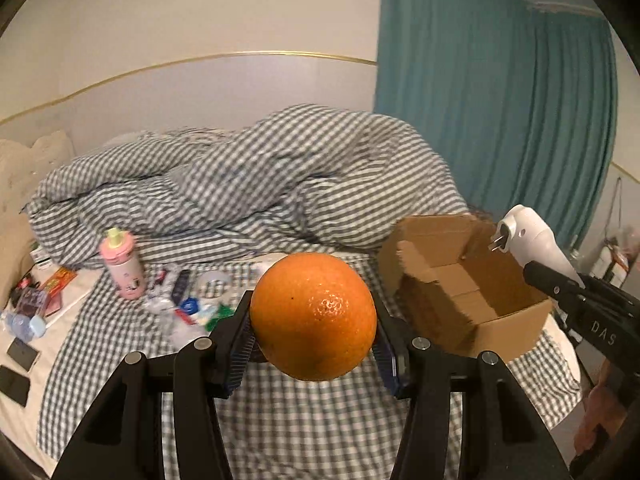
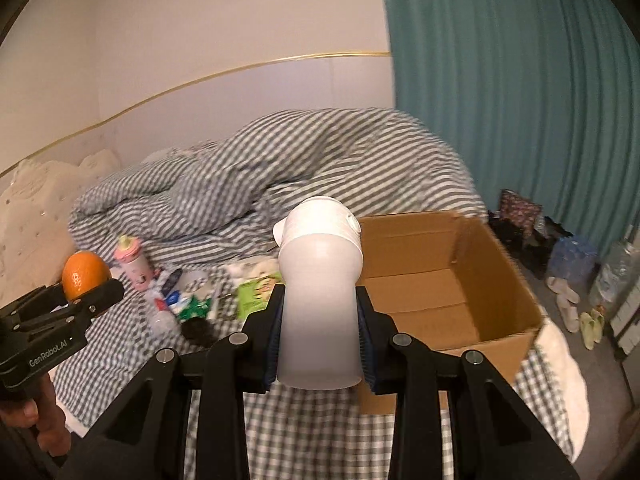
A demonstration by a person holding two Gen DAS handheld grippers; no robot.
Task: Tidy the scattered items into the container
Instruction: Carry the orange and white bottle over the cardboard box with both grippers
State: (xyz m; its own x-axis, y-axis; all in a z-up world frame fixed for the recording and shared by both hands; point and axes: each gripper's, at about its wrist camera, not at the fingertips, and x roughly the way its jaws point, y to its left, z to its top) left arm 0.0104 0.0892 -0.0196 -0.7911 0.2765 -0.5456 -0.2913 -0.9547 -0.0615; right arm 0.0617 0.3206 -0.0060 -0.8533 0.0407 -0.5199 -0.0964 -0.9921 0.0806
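Presently the orange (image 1: 313, 316) is clamped between the pads of the left gripper (image 1: 314, 344), held in the air above the checked sheet (image 1: 304, 432), to the left of the cardboard box (image 1: 516, 330). The box stands open on the bed and appears empty as far as its interior shows. The right gripper (image 2: 320, 332) is clamped on a white plug-in device (image 2: 320, 300), its metal prongs over the box's opening. Left of the box, a pink bottle (image 1: 122, 266) stands upright among scattered packets (image 1: 188, 308). Behind these, a rumpled checked duvet (image 1: 248, 176); beyond it, a teal curtain (image 1: 492, 92).
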